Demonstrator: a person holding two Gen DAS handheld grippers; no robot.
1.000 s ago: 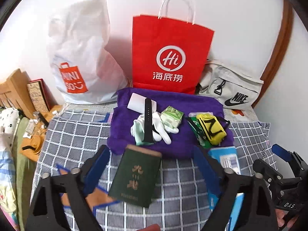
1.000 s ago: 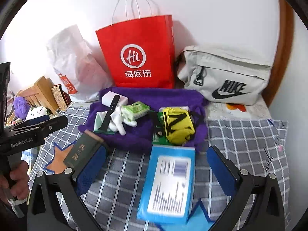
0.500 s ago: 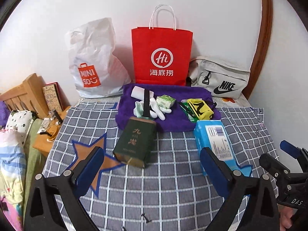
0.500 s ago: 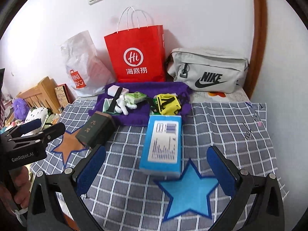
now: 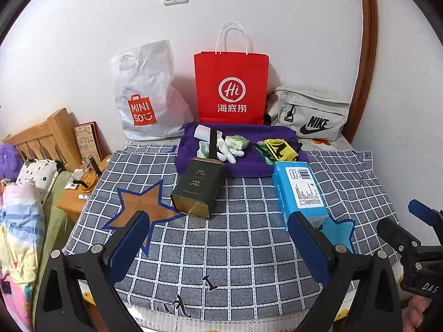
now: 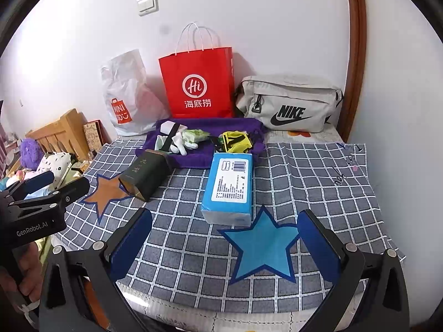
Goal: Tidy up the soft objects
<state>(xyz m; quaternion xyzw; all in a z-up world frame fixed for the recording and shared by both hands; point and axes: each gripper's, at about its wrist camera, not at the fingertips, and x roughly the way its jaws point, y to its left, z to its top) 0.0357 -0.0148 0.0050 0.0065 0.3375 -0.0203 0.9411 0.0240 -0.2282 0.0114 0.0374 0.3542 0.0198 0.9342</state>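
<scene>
A purple towel (image 5: 249, 163) (image 6: 199, 157) lies at the back of the checked cloth. On it are white gloves (image 5: 227, 152) (image 6: 181, 142), a black strap (image 5: 212, 145), a green packet (image 5: 236, 141) (image 6: 196, 135) and a yellow-black pouch (image 5: 279, 149) (image 6: 235, 141). A blue tissue pack (image 5: 299, 191) (image 6: 229, 188) and a dark green tin (image 5: 199, 188) (image 6: 144, 174) lie in front of it. My left gripper (image 5: 218, 246) and right gripper (image 6: 221, 246) are both open and empty, hovering above the cloth's near edge.
A red paper bag (image 5: 231, 85) (image 6: 199, 83), a white Miniso bag (image 5: 144, 96) (image 6: 124, 99) and a grey Nike bag (image 5: 310, 116) (image 6: 288, 105) stand against the wall. A brown star (image 5: 138, 207) and a blue star (image 6: 263, 246) are on the cloth. A wooden stand with clutter (image 5: 80, 188) is at the left.
Both grippers have pulled back and up from the towel. The objects now look smaller and farther away. Nothing on the cloth has moved.
</scene>
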